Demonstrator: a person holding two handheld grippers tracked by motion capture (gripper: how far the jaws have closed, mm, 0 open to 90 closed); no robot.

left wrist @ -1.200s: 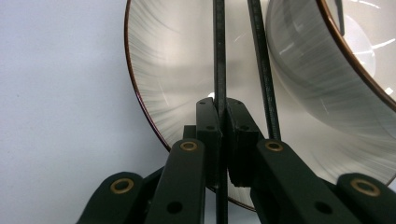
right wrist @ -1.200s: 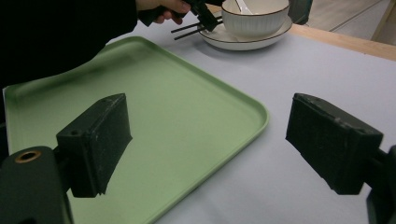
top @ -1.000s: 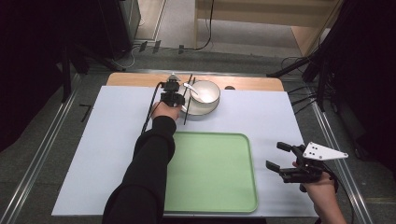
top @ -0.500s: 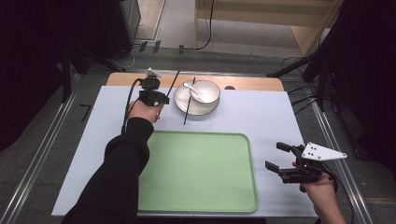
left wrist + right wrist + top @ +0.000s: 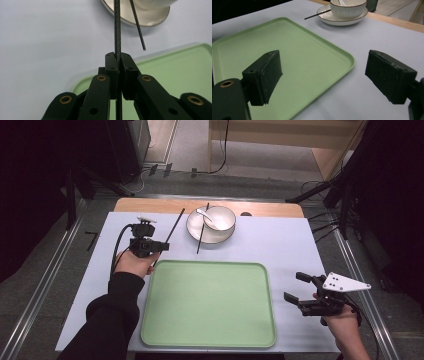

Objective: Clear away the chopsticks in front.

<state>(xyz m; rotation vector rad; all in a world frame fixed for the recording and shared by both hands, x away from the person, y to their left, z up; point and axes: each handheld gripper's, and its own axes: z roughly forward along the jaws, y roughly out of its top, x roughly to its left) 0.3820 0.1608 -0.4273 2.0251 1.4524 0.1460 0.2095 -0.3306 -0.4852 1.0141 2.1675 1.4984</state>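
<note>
Since the earlier frame our left tool (image 5: 150, 245) has carried one chopstick (image 5: 174, 223) left, away from the bowl (image 5: 212, 224). It stays pinched, long axis pointing to upper right; the tray (image 5: 210, 340) lies lower right, right tool (image 5: 305, 295) spread.

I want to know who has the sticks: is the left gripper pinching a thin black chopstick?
Yes, the left gripper has its black jaws shut on one thin black chopstick.

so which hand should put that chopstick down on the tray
Left. The left tool is already shut on the chopstick, right at the green tray's near-left edge. The right tool is open and off the tray's far side.
</note>
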